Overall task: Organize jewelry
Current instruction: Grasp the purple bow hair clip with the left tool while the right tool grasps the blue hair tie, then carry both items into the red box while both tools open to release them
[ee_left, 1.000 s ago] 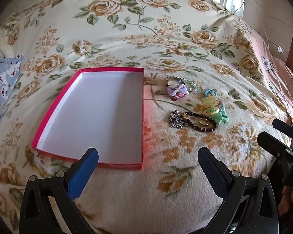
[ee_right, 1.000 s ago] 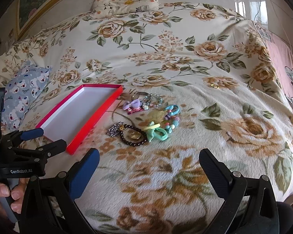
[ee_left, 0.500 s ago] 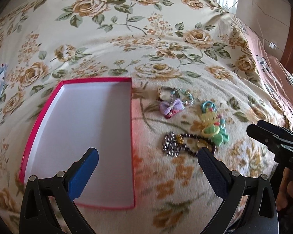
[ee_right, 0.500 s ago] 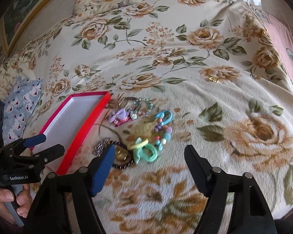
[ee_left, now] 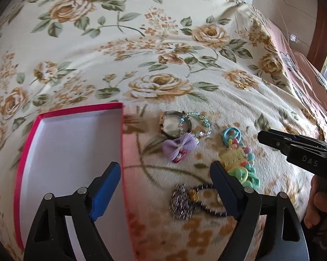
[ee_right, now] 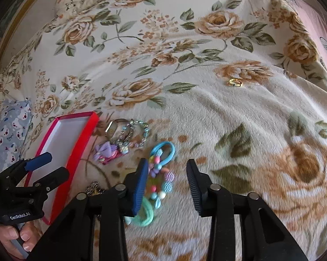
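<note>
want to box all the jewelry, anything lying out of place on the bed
Yes: a small gold ring lies alone on the blanket, far up and right of the pile beside the red box. It is easy to miss against the floral print.

I count one shallow red cardboard box (ee_left: 72, 152) with a white inside, one lilac fabric bow clip (ee_left: 178, 146), two bangles at its twelve o'clock (ee_left: 183, 124), and one small gold ring (ee_right: 235, 82).

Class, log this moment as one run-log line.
right gripper: closing over hair ties, none gripped | left gripper: closing, empty | red box: empty
</note>
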A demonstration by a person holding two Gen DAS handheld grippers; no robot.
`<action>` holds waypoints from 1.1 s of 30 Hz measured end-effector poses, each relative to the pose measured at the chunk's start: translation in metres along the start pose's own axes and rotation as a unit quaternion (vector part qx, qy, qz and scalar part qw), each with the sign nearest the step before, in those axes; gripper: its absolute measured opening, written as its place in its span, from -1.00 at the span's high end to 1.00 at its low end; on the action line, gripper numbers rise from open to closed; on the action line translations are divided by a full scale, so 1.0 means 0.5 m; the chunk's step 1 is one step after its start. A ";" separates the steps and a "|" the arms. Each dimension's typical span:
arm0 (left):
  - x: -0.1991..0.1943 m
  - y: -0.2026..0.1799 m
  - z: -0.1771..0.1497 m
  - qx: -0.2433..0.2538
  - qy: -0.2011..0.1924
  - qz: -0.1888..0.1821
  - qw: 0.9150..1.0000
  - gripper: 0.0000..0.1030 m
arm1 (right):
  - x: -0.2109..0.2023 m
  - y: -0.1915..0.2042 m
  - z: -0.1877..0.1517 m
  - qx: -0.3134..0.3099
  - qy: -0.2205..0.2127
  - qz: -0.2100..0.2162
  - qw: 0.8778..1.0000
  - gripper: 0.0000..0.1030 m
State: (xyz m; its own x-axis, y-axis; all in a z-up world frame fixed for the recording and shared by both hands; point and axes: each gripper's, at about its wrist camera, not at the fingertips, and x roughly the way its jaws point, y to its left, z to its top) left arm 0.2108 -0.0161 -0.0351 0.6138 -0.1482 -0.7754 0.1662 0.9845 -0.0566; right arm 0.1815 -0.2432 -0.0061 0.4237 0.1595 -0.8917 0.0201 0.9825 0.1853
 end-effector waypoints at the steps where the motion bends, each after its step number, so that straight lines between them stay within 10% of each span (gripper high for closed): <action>1: 0.009 -0.001 0.009 0.001 0.003 -0.001 1.000 -0.58 | 0.005 -0.001 0.003 0.001 0.002 -0.001 1.000 0.40; 11: 0.139 -0.005 0.066 0.003 0.049 -0.024 0.998 -0.01 | 0.090 -0.013 0.023 -0.001 0.043 -0.015 0.999 0.54; 17: 0.183 0.005 0.068 -0.010 0.066 -0.048 0.997 0.67 | 0.122 -0.009 0.019 -0.012 0.062 -0.020 0.998 0.79; 33: 0.073 0.060 0.041 -0.051 0.020 -0.088 0.995 0.88 | 0.021 0.022 0.046 -0.007 -0.006 0.024 1.000 0.96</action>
State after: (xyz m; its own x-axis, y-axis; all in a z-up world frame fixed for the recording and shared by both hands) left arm 0.2541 0.0059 -0.0524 0.5509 -0.3169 -0.7720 0.1875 0.9484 -0.2556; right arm 0.2069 -0.2330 -0.0038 0.4351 0.2055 -0.8766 -0.0124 0.9749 0.2224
